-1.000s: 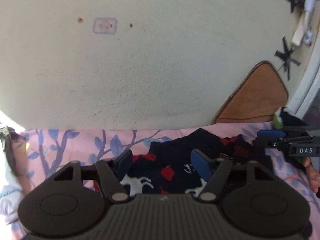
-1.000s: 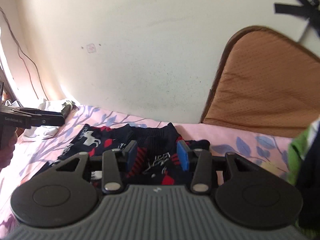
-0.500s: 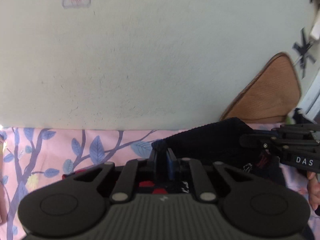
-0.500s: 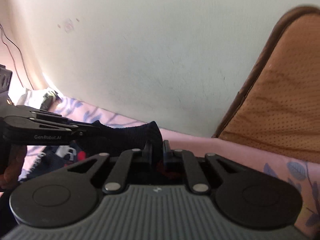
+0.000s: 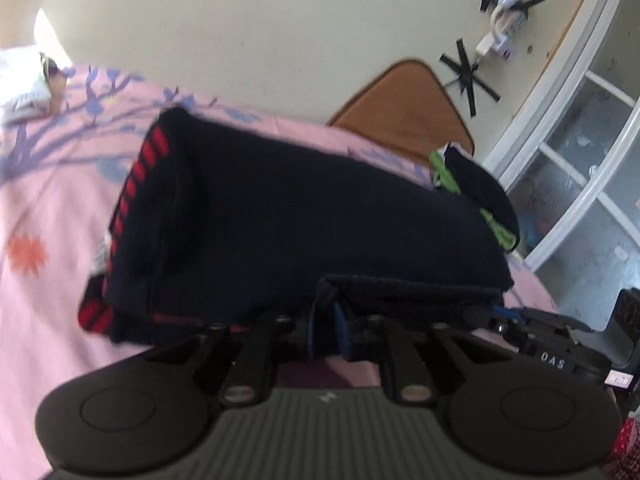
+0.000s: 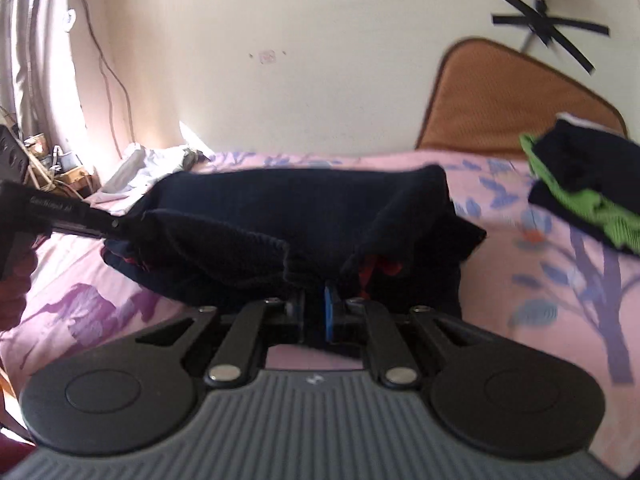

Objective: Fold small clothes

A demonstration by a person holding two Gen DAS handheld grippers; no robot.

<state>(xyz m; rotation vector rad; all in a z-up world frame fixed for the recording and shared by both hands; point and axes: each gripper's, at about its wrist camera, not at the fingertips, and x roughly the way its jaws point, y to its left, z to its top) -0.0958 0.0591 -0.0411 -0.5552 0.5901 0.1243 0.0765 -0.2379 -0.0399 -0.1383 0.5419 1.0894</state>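
1. While it lay on the pink bedsheet (image 5: 48, 300), the dark sweater (image 5: 288, 216) looked folded over, showing red stripes along one edge.
2. Left gripper (image 5: 326, 332) pinched its near hem.
3. Right gripper (image 6: 314, 314) clamped the same hem.
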